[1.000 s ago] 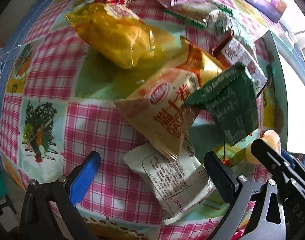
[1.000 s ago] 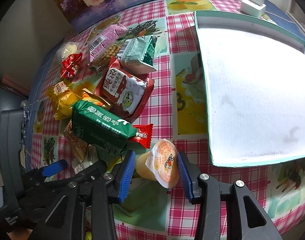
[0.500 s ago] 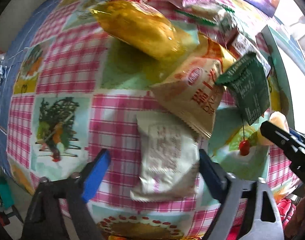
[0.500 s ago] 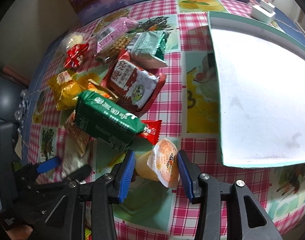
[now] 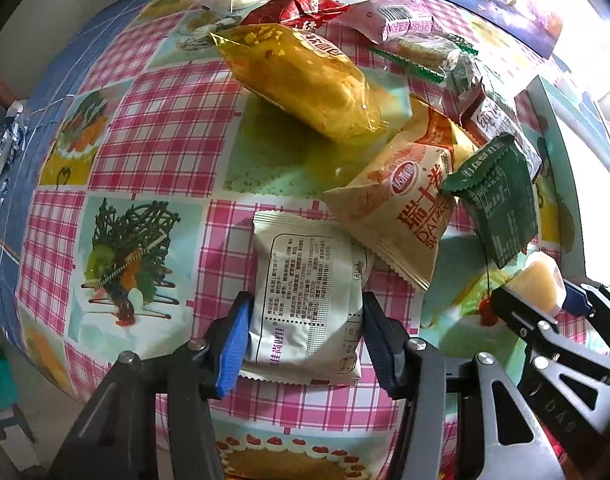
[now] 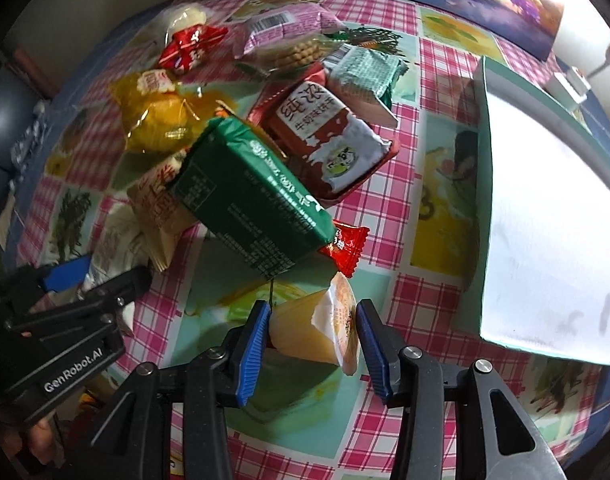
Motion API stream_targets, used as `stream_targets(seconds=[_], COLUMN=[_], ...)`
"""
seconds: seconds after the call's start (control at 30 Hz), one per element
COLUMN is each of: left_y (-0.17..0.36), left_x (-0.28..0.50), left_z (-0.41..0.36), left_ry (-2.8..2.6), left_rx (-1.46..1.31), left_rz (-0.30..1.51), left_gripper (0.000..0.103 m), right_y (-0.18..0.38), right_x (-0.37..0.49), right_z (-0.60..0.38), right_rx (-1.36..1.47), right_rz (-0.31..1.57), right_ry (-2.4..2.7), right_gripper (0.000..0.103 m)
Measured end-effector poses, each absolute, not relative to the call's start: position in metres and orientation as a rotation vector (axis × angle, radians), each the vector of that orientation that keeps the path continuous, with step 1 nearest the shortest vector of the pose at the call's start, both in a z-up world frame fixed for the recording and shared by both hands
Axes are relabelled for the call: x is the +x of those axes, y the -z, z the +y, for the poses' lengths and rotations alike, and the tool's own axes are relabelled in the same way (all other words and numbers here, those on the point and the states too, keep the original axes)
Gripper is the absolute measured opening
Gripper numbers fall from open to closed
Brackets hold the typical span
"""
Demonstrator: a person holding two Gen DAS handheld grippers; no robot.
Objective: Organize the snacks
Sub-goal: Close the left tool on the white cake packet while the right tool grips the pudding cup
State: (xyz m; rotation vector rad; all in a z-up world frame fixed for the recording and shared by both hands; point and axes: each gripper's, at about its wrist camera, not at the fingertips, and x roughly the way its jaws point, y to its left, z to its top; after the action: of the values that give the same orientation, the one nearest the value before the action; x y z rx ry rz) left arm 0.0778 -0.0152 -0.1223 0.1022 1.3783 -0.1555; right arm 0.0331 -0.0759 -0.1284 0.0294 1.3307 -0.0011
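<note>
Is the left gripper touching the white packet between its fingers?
Touching. In the left wrist view the left gripper is closing on the white packet; both blue pads meet its side edges with no gap showing.

Two claws are in view: the left claw (image 5: 305,336) and the right claw (image 6: 313,344). One bench (image 5: 161,128) carries everything. One tray (image 6: 545,216) sits on it.

Snack packets, one of each kind:
- white packet (image 5: 309,300)
- cream packet (image 5: 405,208)
- dark green packet (image 6: 249,200)
- yellow packet (image 5: 305,80)
- jelly cup (image 6: 321,328)
- red-and-white milk packet (image 6: 329,140)
- pale green packet (image 6: 365,76)
- pink packet (image 6: 285,28)

Two small red packets: one at the far side (image 6: 193,46), one near the jelly cup (image 6: 345,246).
</note>
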Motion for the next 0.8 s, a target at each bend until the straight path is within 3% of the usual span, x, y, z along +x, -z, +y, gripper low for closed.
stream_targets(seconds=[0.33, 0.8], left_y=[0.114, 0.108], left_x=[0.077, 0.068], left_z=[0.002, 0.040], left_ry=[0.116, 0.050], left_rx=[0.075, -0.016], left_rz=[1.362, 1.343], left_gripper=[0.055, 0.054], right_y=[0.133, 0.106], right_x=[0.025, 0.028], right_z=[-0.041, -0.080], right_rx=[-0.047, 0.074], right_rz=[1.339, 1.281], right_ry=[-0.024, -0.063], right_gripper=[0.047, 0.046])
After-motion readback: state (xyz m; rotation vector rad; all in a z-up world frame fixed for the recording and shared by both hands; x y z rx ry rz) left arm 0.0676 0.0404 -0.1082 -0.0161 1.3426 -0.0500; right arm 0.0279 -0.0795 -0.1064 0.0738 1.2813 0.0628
